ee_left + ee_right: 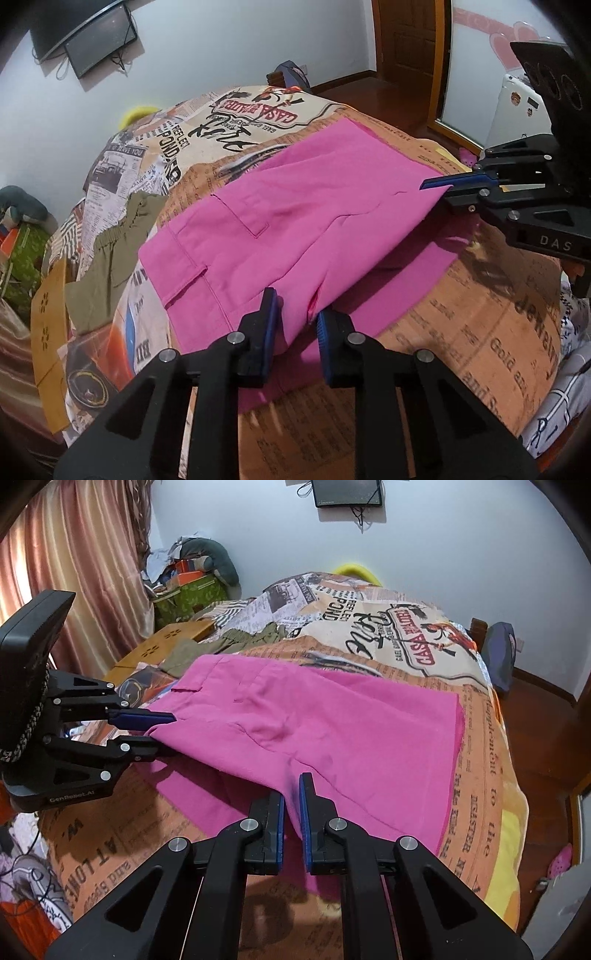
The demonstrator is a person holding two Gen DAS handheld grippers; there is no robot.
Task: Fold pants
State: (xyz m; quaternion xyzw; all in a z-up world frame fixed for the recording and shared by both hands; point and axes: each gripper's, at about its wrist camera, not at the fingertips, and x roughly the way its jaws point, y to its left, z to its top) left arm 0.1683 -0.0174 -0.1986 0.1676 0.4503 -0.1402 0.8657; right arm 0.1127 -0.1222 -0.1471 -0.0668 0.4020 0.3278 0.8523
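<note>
Pink pants (pixel 295 206) (pixel 332 720) lie across the printed bedspread (pixel 461 332) (pixel 129 830), waistband and pockets toward the left in both views. Their near upper layer is raised off the pink layer beneath. My left gripper (pixel 297 321) is shut on that near edge by the waist, with bunched pink fabric filling the gap between its blue pads; the right wrist view shows this gripper (pixel 168 734) at the pants' left corner. My right gripper (pixel 291 808) is shut on the same edge further toward the leg end, and appears in the left wrist view (pixel 439 190) at the right.
An olive garment (pixel 110 258) (pixel 221 642) lies crumpled on the bed beyond the waistband, beside a flat cardboard box (pixel 48 332) (pixel 166 638). The bed's edge drops to a wooden floor (pixel 535 738) on the right. Clutter is piled near the curtain (pixel 192 579).
</note>
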